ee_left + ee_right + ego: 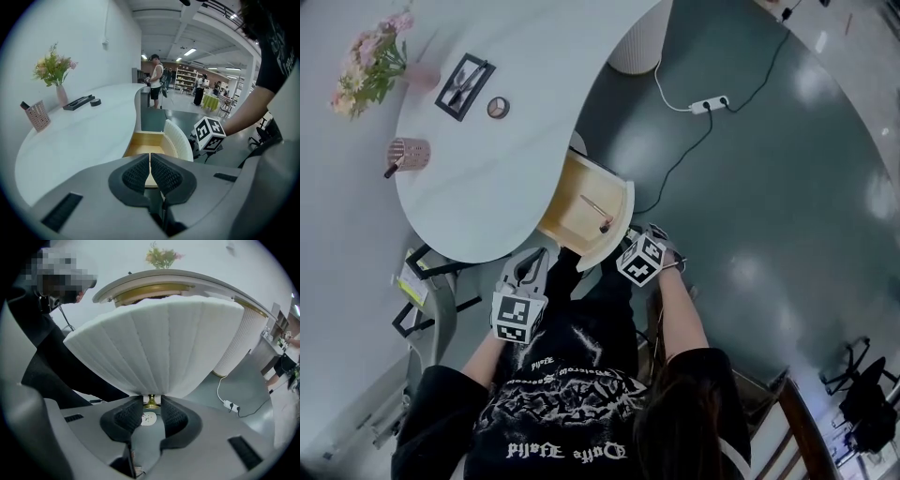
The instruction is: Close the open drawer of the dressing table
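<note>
The white curved dressing table (487, 187) has its drawer (581, 211) pulled out, showing a wooden inside with a small brush (598, 214). The drawer's white ribbed front (159, 348) fills the right gripper view. My right gripper (152, 404) sits under its lower edge, its pads closed against the small gold knob (151, 401). In the head view the right gripper (623, 246) is at the drawer's front. My left gripper (537, 255) hovers near the table's edge beside the drawer, shut with nothing in it (150, 161).
On the tabletop stand a flower vase (380, 66), a dark tray (464, 86), a round tin (498, 107) and a pink pen holder (408, 153). A power strip (710, 104) with its cable lies on the dark floor by the ribbed pedestal (637, 42). People stand far off.
</note>
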The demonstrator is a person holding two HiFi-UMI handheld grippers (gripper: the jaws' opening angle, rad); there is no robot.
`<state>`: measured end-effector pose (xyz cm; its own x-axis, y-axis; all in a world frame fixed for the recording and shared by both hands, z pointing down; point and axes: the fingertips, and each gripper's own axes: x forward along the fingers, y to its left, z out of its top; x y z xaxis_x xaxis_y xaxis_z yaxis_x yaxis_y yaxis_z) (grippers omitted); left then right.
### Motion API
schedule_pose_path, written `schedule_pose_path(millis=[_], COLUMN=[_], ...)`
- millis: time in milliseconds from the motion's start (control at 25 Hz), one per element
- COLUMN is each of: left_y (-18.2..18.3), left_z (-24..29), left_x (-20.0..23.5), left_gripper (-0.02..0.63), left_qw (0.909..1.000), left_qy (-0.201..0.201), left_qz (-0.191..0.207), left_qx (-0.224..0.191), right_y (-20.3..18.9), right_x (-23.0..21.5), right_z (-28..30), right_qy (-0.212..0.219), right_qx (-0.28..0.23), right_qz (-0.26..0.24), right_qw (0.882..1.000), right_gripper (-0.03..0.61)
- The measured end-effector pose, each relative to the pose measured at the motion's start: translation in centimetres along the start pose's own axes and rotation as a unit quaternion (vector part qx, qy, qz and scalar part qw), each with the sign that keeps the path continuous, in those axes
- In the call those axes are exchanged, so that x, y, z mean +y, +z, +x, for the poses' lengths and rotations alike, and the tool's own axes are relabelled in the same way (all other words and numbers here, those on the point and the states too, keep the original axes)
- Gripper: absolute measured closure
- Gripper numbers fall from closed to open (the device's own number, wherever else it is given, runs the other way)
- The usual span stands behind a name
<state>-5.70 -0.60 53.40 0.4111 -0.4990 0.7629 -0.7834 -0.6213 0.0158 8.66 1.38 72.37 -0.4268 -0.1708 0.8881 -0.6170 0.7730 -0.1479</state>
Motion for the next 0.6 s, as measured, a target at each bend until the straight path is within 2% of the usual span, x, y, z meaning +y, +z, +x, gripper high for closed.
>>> schedule_pose_path(millis=[320,440,600], left_y=[0.0,-0.5,-0.8], left_z=[0.0,0.0,-0.1], left_x=[0.1,0.0,0.4], left_gripper=[0.586,0.586,0.586], left_qw=[0.9999,0.9999,0.9998], left_qy=[0.011,0.008,0.013], left_qz=[-0.002,0.000,-0.012], left_qx=[0.005,0.009,0.012], right_y=[-0.1,0.0,0.0], right_x=[0.1,0.0,0.1], right_z=[0.4,0.5,0.5], right_qy=[0.020,0.014,0.008], right_qx=[-0.001,-0.002,0.000], right_qz=[0.015,0.003,0.012], right_qw=[1.000,1.000,1.000], right_gripper=[0.446,0.446,0.448])
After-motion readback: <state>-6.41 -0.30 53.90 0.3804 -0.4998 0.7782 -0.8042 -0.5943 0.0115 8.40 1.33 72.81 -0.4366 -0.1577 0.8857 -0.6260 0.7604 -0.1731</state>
